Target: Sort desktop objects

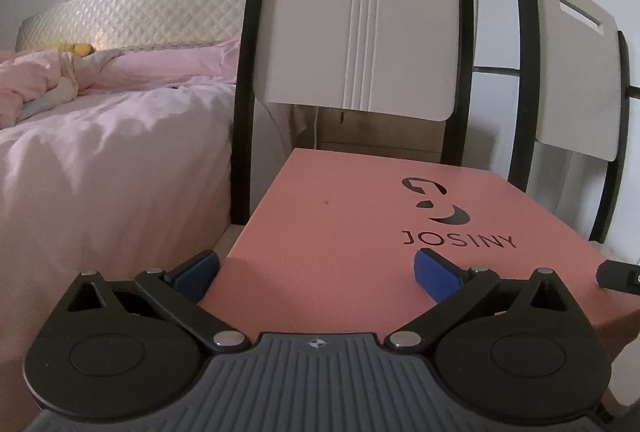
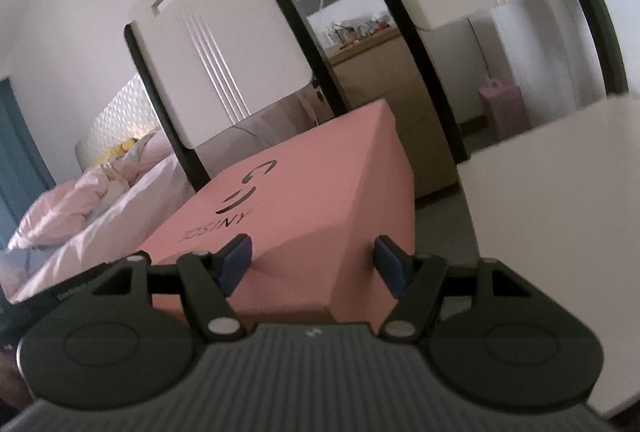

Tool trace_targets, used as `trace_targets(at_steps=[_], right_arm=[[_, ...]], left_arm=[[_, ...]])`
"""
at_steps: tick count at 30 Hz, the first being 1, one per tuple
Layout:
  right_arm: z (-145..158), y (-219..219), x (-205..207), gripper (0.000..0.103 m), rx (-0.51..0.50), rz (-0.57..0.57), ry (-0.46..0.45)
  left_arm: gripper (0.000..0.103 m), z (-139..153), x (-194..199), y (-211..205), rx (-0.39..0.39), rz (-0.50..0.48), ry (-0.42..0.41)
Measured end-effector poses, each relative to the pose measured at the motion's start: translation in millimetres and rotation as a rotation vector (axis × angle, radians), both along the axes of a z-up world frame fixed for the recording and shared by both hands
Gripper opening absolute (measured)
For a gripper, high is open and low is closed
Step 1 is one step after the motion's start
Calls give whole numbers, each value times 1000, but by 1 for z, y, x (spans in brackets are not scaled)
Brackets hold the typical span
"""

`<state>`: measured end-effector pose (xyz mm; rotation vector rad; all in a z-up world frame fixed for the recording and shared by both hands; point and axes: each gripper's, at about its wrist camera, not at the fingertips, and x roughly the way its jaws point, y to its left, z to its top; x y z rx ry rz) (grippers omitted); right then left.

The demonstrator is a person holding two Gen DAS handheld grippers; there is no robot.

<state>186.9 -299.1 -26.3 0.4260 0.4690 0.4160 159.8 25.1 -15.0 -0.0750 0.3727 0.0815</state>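
Both claws stand wide apart and hold nothing: the left claw (image 1: 318, 272) hovers low over the lid of the pink box (image 1: 360, 232), the right claw (image 2: 314, 260) faces the box's near corner. That box, printed JOSINY, rests on the seat of a white chair (image 1: 360, 32) beside the bed (image 1: 112, 152). I'd guess the box is wanted next; being broader than either opening, it calls for one claw per side, level and pressed evenly.
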Motion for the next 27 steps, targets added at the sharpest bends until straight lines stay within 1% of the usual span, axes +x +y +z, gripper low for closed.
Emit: trace_targets(at_steps=[4,8,13,17,21,23,24,27], right_arm=[[1,2,-3,66,-22,-5,-19],[5,8,-11,66,-82,-3,-60],[13,14,-30,66,-142,-2,-113],[17,19,-48,66,-200,8,-145],[24,23,-69,67,-240,16,-206],[27,22,-77,71,-255,46,-226],[29,21,-81,71,-261,55,-233],[33,15,-93,75,-250,47,-252]], left_arm=[[103,1,-2,1,5,-16,2],[103,4,-14,-1,21,-31,-21],[103,13,-39,-8,27,-33,-82],[103,19,-61,-16,-9,-39,-107],[103,23,-82,-26,12,-38,-121],[103,26,-93,-31,28,-34,-129],[103,28,-99,-32,34,-31,-134],[103,33,-115,-37,51,-25,-151]])
